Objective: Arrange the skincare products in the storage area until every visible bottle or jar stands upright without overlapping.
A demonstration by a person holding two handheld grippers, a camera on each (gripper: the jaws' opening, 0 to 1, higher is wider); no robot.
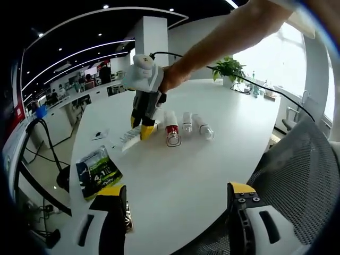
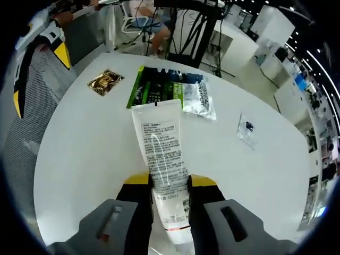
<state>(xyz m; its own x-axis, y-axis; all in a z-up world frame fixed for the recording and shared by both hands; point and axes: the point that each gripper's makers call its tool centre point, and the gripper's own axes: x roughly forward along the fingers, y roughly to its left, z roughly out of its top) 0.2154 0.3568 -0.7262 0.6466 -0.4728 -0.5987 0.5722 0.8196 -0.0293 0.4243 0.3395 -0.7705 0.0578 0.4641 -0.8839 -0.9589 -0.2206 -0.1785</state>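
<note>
My right gripper (image 2: 169, 194) is shut on the lower end of a white squeeze tube (image 2: 161, 151), which points away across the white table (image 2: 95, 154). In the left gripper view the right gripper (image 1: 141, 127) comes down from a person's arm onto that tube (image 1: 129, 140). Just right of it lie a red-banded bottle (image 1: 171, 130) and two clear bottles (image 1: 187, 123) (image 1: 204, 128), all on their sides. My left gripper (image 1: 175, 212) hovers open at the near table edge, holding nothing. It also appears in the right gripper view's upper left (image 2: 41, 74).
A green snack packet (image 2: 159, 89) (image 1: 98, 171), a gold sachet (image 2: 105, 81) and a small clear packet (image 2: 246, 129) lie on the table. A mesh chair (image 1: 300, 175) stands by the near edge. A potted plant (image 1: 229, 68) and small items sit at the far end.
</note>
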